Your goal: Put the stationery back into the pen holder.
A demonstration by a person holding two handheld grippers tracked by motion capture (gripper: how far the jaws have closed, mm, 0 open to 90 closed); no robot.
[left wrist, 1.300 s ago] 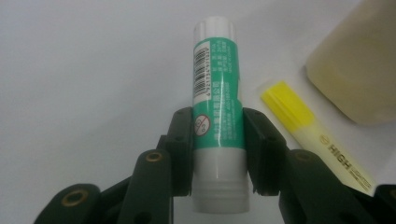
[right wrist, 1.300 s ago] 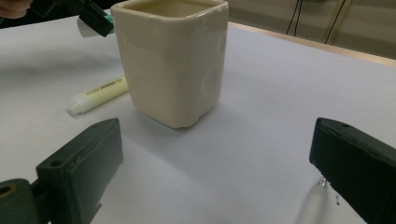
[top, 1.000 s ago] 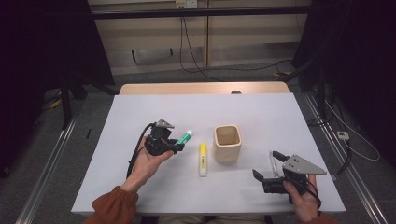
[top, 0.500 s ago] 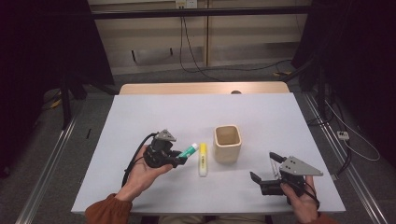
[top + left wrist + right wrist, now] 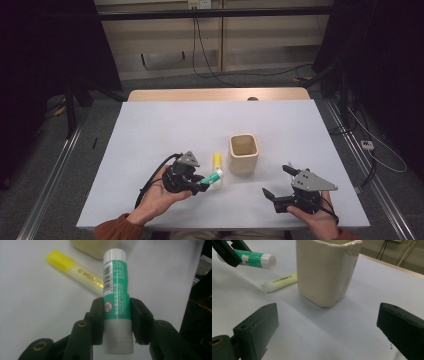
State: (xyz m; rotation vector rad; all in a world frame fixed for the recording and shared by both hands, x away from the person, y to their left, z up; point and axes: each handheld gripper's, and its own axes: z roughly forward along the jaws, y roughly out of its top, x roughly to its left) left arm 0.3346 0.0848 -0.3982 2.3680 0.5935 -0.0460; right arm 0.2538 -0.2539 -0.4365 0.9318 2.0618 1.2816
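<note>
Light: overhead lighting is brightening the table (image 5: pixel 150 130); surroundings are staying dark.
Shadows: soft ones are falling beside the cup (image 5: pixel 325 270).
Focus: the near jaws are blurring.

Yellow highlighter (image 5: pixel 217 162) flat on table (image 5: pixel 150 130) — just beside cream cup (image 5: pixel 243 153).

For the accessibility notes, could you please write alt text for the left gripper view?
A green-and-white glue stick stands clamped between the left gripper's two black jaws, cap end pointing away. Behind it a yellow highlighter lies on the white table, and the base of a cream cup shows at the top edge.
</note>
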